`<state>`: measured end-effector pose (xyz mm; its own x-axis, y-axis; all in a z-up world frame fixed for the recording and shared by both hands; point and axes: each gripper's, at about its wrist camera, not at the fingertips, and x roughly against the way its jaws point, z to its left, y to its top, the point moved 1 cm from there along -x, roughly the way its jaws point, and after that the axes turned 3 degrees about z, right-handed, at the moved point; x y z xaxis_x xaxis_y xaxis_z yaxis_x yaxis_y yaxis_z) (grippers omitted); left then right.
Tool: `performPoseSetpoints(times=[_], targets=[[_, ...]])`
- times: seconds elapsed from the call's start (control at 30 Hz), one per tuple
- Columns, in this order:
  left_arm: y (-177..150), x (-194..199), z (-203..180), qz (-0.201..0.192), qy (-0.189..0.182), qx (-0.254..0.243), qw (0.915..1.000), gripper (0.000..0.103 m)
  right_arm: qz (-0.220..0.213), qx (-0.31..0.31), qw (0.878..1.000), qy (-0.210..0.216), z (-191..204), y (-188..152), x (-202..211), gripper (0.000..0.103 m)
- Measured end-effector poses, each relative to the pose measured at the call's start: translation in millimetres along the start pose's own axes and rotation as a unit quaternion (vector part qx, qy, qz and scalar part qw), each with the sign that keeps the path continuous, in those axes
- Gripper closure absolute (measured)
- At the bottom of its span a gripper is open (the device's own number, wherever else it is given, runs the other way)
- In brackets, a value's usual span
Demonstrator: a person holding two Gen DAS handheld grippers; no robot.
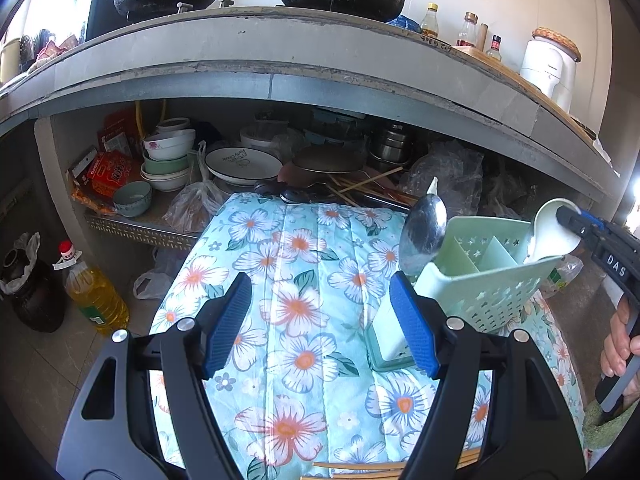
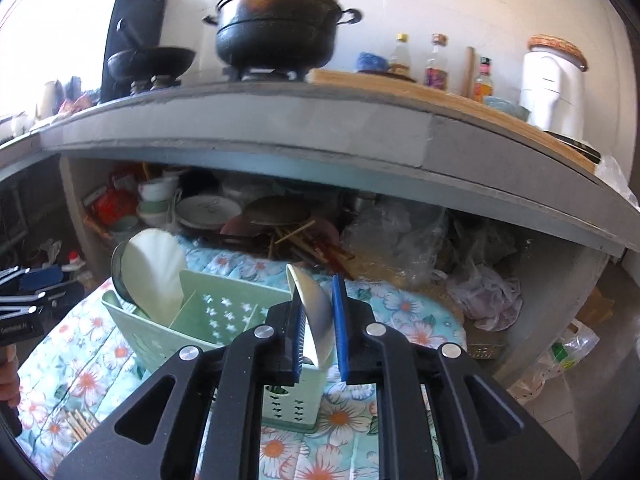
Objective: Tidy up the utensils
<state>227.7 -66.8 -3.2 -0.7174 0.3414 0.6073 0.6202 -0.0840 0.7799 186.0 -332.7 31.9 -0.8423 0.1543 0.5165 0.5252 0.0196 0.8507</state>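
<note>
right gripper (image 2: 316,330) clamps a white spoon (image 2: 314,312) by its bowl, handle down in the green caddy (image 2: 224,316) at six o'clock, apparently to seat it. left gripper (image 1: 320,320) stands apart, empty, beside the caddy.

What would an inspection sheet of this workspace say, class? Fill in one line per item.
Surface: floral quilted cloth, bare in front of the left tongs.
Job's things: green divided caddy holding a metal spoon and a white spoon; chopsticks lie loose on the cloth.
Clutter: bowls and plates on the shelf behind.
Grippers: left tongs open, empty; right tongs around a white ceramic spoon.
Cables: nothing seen.
Surroundings: black pot on the counter, oil bottle on the floor.
</note>
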Motion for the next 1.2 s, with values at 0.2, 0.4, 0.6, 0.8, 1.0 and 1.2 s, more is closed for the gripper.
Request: performPoseSetpoints(times=[0.2,0.4,0.6,0.8,1.0,1.2], targets=[[1,2,1,-0.002,0.001,-0.001,1.0,0.035,0.004,-0.009,1.0,0.022,1,2,1,0.083],[0,2,0,-0.003,0.0,-0.002,1.0,0.035,-0.009,-0.033,0.998,0.061,-5,3,13,0.066],[-1,10,0,-0.005,-0.005,-0.006,1.0,0.035,-0.039,-0.093,0.99,0.096,-28,1,42,0.061],[-10,27,5,-0.001,-0.017,-0.006,0.9998,0.034,-0.031,-0.156,0.982,0.105,-52,-28,77,0.051],[-37,42,9,0.02,-0.027,-0.015,0.9993,0.031,0.06,-0.174,0.979,0.089,-34,-95,85,0.044],[-79,34,-6,0.071,-0.042,-0.037,0.9959,0.031,0.161,-0.204,0.963,0.073,-11,-164,78,0.044]])
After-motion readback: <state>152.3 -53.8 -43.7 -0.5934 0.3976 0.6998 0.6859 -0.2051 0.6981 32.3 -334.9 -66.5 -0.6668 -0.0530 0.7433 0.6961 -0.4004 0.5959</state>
